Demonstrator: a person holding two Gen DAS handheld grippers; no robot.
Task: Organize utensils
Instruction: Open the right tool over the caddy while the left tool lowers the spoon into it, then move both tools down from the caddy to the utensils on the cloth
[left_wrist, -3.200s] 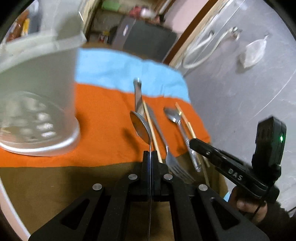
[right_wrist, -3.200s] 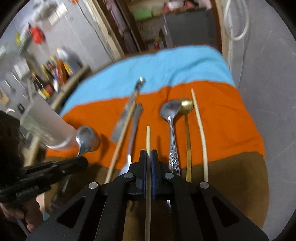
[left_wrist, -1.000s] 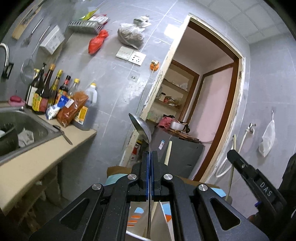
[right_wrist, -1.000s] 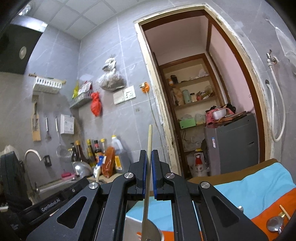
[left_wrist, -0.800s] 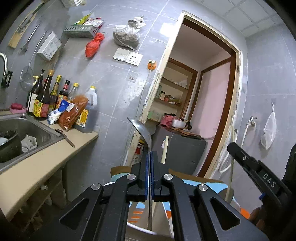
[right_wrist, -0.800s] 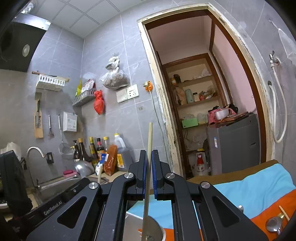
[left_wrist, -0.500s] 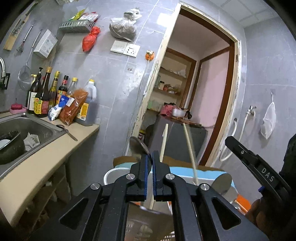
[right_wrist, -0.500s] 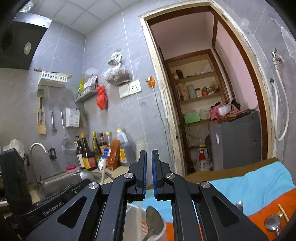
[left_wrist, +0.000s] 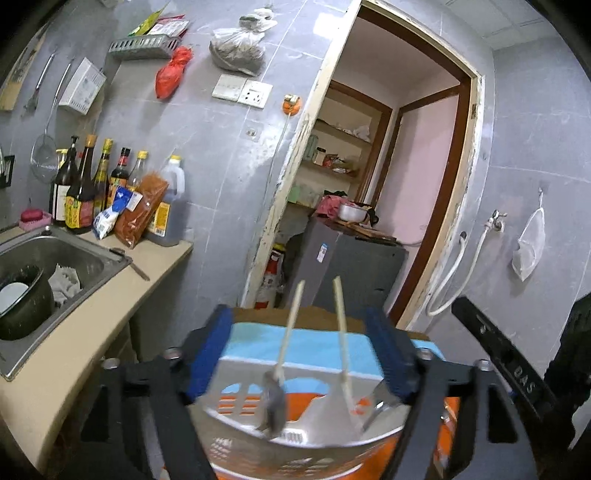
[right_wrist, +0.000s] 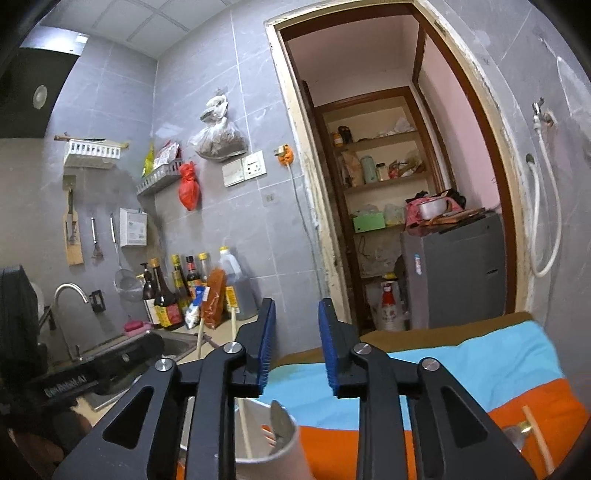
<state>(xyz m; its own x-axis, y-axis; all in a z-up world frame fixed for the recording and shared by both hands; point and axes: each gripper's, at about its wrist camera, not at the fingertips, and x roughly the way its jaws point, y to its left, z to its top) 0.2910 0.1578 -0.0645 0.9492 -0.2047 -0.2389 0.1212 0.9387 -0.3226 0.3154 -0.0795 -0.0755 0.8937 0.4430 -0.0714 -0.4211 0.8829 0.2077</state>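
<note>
Both grippers are opening with nothing between their jaws—left gripper (left_wrist: 299, 354), right gripper (right_wrist: 297, 343)—over the pale slotted plastic utensil holder (left_wrist: 295, 439) (spoon (left_wrist: 274, 404) and two wooden chopsticks (left_wrist: 291, 325) inside), which a careless withdrawal could tip.

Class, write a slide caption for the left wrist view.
Left gripper opening above the utensil holder, two chopsticks and a spoon inside.
</note>
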